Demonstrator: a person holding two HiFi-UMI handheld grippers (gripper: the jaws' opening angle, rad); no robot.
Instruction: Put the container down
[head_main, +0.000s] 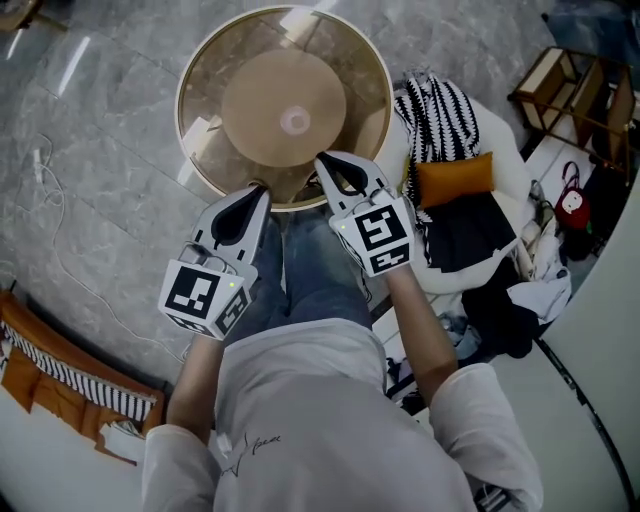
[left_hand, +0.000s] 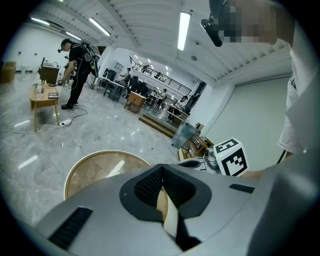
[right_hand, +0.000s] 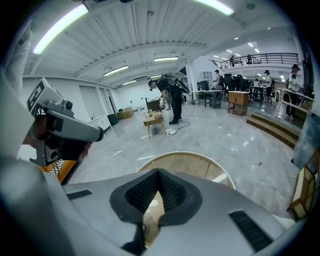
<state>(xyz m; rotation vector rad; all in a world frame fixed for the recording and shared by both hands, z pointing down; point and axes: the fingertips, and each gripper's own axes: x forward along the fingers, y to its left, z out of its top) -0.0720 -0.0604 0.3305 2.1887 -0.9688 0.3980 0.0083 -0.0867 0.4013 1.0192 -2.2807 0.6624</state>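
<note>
A round glass-topped table (head_main: 190, 70) with a pale rim and a tan disc (head_main: 284, 107) at its centre stands in front of my knees. My left gripper (head_main: 262, 190) is at the table's near rim with its jaws together. My right gripper (head_main: 322, 158) reaches just over the same rim, jaws also together. In the left gripper view the left gripper (left_hand: 161, 167) is shut, with only the table (left_hand: 90, 170) showing past it. The right gripper view shows the right gripper (right_hand: 159, 172) shut above the table (right_hand: 185, 162). I see no container between either pair of jaws.
To the right lies a pile of clothes with a black-and-white striped fabric (head_main: 437, 115) and an orange cushion (head_main: 455, 178). A wooden rack (head_main: 575, 90) stands at the far right. A cable (head_main: 50, 200) runs over the grey floor. A person (left_hand: 75, 65) stands by a small wooden table (left_hand: 42, 102).
</note>
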